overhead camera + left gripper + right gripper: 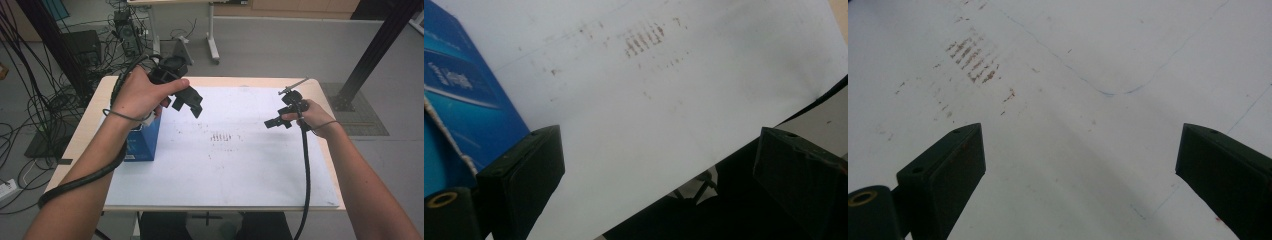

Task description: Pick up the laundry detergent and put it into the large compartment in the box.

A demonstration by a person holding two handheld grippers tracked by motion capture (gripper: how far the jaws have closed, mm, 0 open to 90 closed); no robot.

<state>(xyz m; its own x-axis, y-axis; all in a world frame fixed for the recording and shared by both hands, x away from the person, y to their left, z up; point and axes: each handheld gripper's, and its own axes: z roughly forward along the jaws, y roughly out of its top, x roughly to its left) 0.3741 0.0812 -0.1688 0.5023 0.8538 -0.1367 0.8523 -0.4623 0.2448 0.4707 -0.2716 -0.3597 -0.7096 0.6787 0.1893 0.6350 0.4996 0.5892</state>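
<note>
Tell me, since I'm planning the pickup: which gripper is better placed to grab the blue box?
Left. The left gripper hangs open right beside the blue box, which borders its own view. The right gripper, also open, is across the white sheet.

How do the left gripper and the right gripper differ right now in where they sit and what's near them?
The left gripper hangs at the white sheet's left side, right beside the blue box; the right gripper is near the sheet's right edge, with no object close. The left gripper's own view takes in the box and the table's near edge; the right gripper's view looks onto stained sheet. Both stand open, holding nothing.
</note>
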